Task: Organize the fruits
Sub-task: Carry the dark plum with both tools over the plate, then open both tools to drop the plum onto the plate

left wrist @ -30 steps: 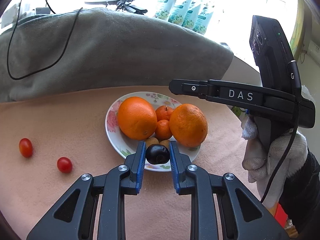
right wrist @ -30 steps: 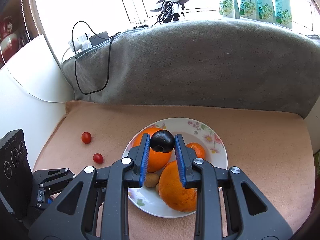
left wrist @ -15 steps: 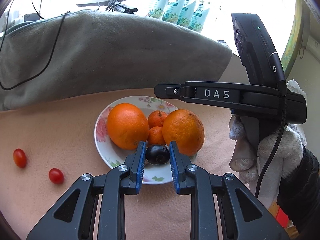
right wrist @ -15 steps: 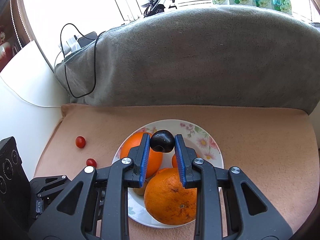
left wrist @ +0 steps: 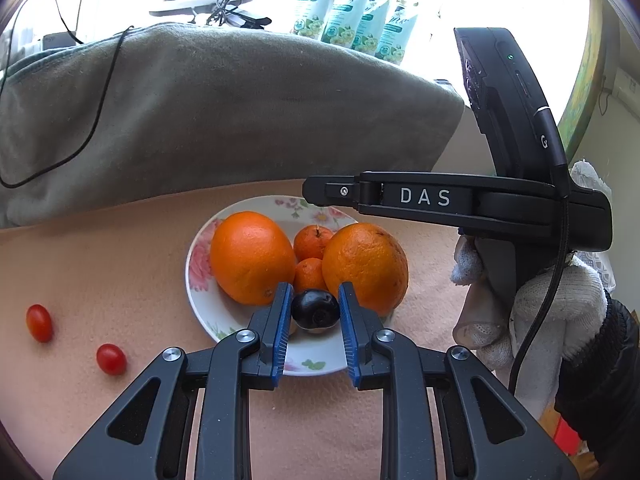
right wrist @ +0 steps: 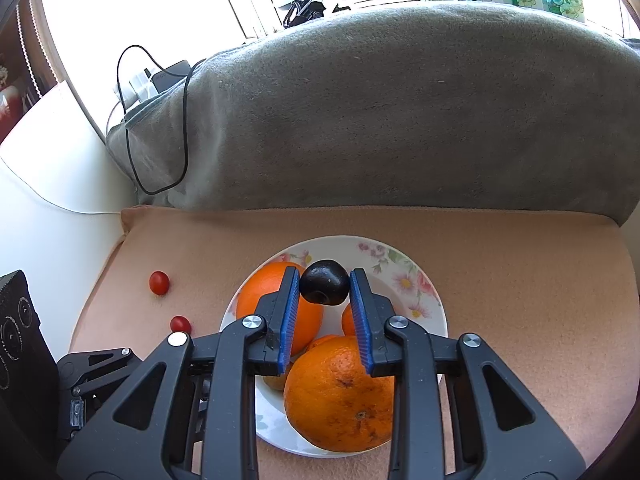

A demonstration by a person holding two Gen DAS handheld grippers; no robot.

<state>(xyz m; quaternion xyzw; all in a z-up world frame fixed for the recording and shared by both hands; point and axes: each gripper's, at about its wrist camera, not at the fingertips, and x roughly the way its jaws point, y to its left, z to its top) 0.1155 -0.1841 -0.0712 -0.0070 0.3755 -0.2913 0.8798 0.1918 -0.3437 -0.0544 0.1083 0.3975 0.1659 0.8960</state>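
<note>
Already the floral plate (left wrist: 200,280) holds oranges. Each gripper pinches a dark plum: left gripper (left wrist: 314,312) low over the near rim, right gripper (right wrist: 325,289) above the plate. Left of the fingers, two cherry tomatoes (left wrist: 111,359) lie unplaced.

We take the floral plate (left wrist: 198,264) as our landmark. Our left wrist view sits low and close at its near rim, facing the grey blanket (left wrist: 240,120) behind it. Our right wrist view looks down on the plate (right wrist: 434,300) from higher, toward the same blanket (right wrist: 400,120). Both share the plate, its oranges and the two cherry tomatoes (left wrist: 39,322) to its left.
</note>
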